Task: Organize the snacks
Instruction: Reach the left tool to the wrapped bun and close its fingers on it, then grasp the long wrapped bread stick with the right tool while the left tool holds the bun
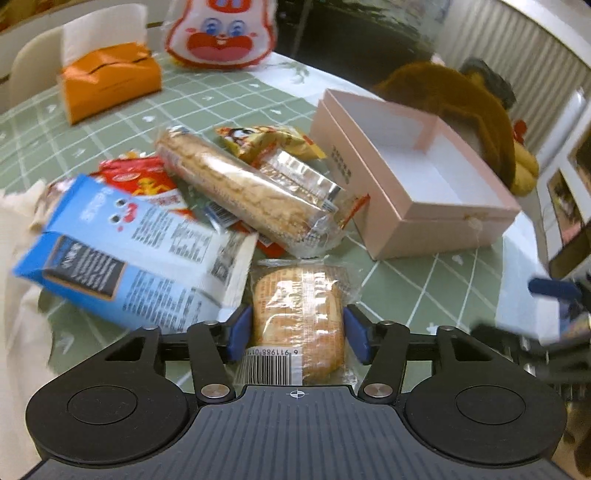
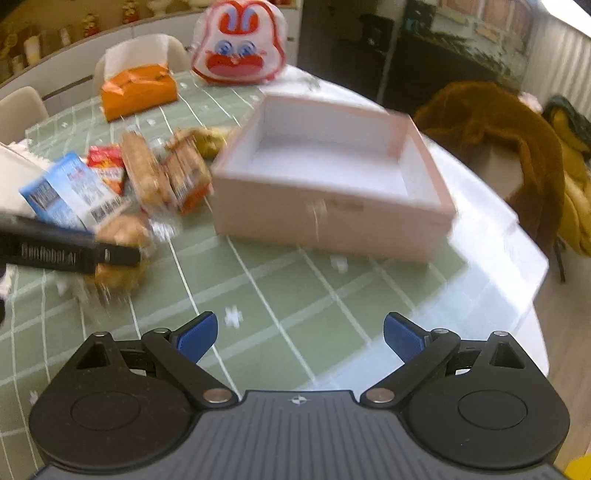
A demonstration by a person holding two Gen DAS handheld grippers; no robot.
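My left gripper (image 1: 297, 332) is shut on a wrapped round bread (image 1: 297, 317), its blue pads pressing both sides. Behind the bread lies a pile of snacks: a blue and white carton (image 1: 125, 251), a long wrapped biscuit roll (image 1: 240, 188), a red packet (image 1: 144, 177) and a yellow packet (image 1: 266, 142). An open pink box (image 1: 417, 177) with a white inside stands to the right, with nothing in it. My right gripper (image 2: 300, 338) is open and empty over the green checked tablecloth, in front of the pink box (image 2: 332, 184). The left gripper's finger (image 2: 74, 251) and the bread (image 2: 122, 243) show at the left.
An orange tissue pack (image 1: 110, 81) and a red and white bunny-face bag (image 1: 221, 33) sit at the table's far side. A brown coat over a chair (image 2: 491, 133) stands beyond the table's right edge (image 2: 532, 266). White cloth (image 1: 14, 258) lies at the left.
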